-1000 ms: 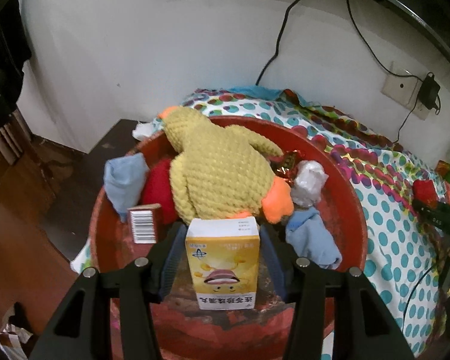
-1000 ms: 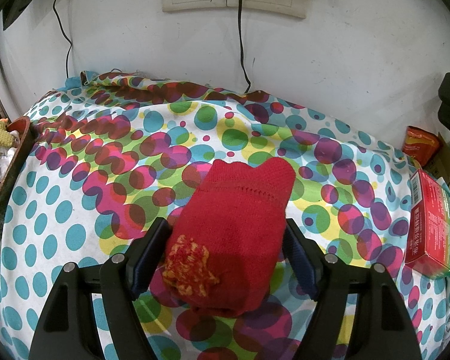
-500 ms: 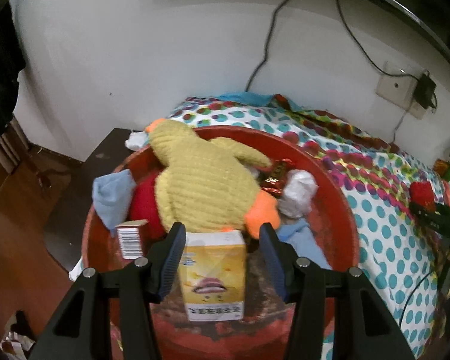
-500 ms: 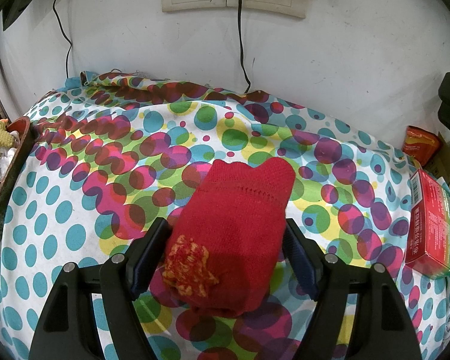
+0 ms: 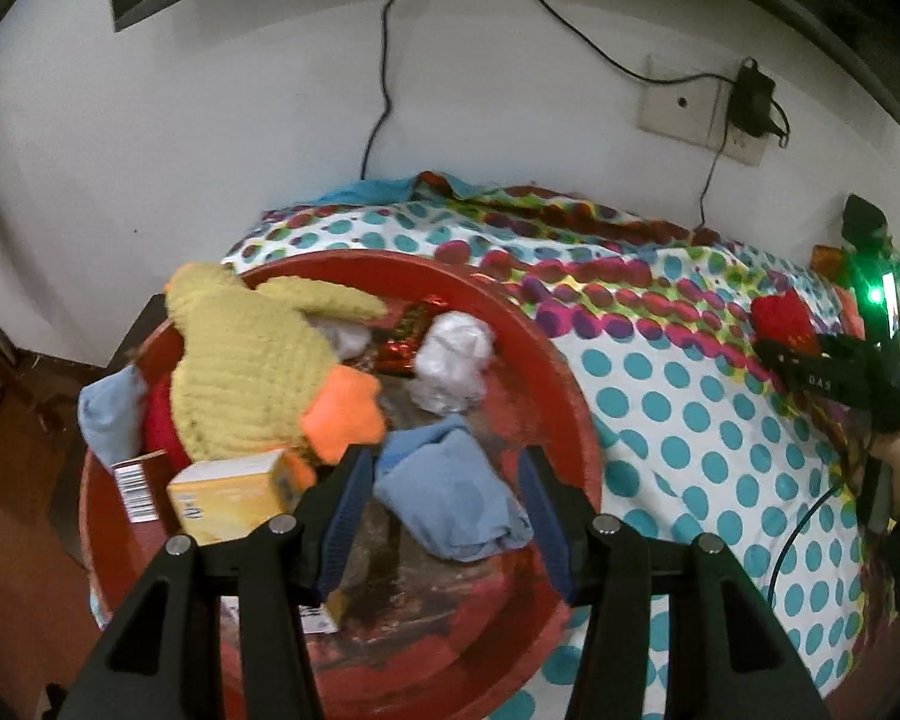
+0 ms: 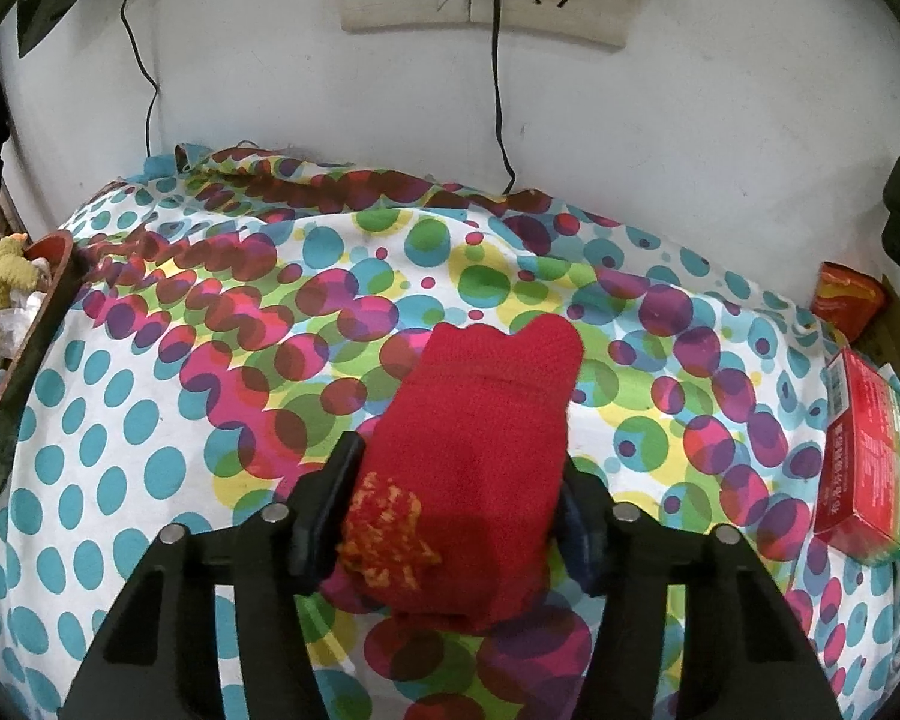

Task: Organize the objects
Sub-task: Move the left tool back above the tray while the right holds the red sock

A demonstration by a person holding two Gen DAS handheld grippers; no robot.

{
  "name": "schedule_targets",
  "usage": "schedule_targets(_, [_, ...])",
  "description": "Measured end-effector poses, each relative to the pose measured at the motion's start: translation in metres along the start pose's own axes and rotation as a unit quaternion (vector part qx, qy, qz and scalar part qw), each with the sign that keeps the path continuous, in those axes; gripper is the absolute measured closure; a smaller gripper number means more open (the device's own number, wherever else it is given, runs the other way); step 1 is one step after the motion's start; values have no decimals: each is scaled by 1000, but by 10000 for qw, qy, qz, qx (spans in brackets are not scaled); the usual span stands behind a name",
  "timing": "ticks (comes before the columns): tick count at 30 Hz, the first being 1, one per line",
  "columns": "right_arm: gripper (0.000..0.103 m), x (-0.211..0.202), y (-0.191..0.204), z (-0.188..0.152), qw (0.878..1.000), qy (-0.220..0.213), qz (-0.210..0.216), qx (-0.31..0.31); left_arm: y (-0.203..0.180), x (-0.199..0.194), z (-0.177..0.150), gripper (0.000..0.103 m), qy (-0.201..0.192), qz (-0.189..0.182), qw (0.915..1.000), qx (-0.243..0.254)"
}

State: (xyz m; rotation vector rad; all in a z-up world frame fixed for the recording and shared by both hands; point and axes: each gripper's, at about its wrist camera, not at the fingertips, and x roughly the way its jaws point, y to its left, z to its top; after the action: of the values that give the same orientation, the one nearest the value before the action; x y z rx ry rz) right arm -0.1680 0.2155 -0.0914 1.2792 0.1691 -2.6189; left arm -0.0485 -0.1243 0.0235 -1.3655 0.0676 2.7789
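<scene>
closing on the red knitted sock (image 6: 480,456): right gripper (image 6: 456,510) with its jaws drawing in around the bundle, dark pads already against both flanks, wool bulging a little between them. lying flat on the dotted bedspread (image 6: 150,450), cuff end toward the wall, yellow-orange patch nearest the camera (probably gripped low and across the width so the soft roll bunches rather than slips). well apart to the right, a red box (image 6: 864,462) at the edge of the cover, untouched.

over the red basin (image 5: 570,384): left gripper (image 5: 444,504), spread and pinching nothing, fingers framing a crumpled blue cloth (image 5: 450,498) without pressing it. just left of the left finger, the yellow carton (image 5: 234,501), tipped against the yellow plush duck (image 5: 246,372), apparently let go there to join the pile. also in the basin: a white crumpled bag (image 5: 453,366), a barcoded box (image 5: 141,486). looks like gathering loose things into the one basin, sock likely next.
</scene>
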Motion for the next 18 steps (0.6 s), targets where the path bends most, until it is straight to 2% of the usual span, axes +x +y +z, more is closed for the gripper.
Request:
schedule_targets(8, [53,-6,1,-1,10000,-17,-24,5,1,2,0,51,-17,55,10000,27])
schedule_targets(12, [53,-7,2,-1,10000,-17,-45,-12,6,-3,-3,51,-30,237,9997,47])
schedule_targets(18, [53,-8,3,-1,10000,-15,-56,-15,19,-14,-12,51,-3,302,9994,-145])
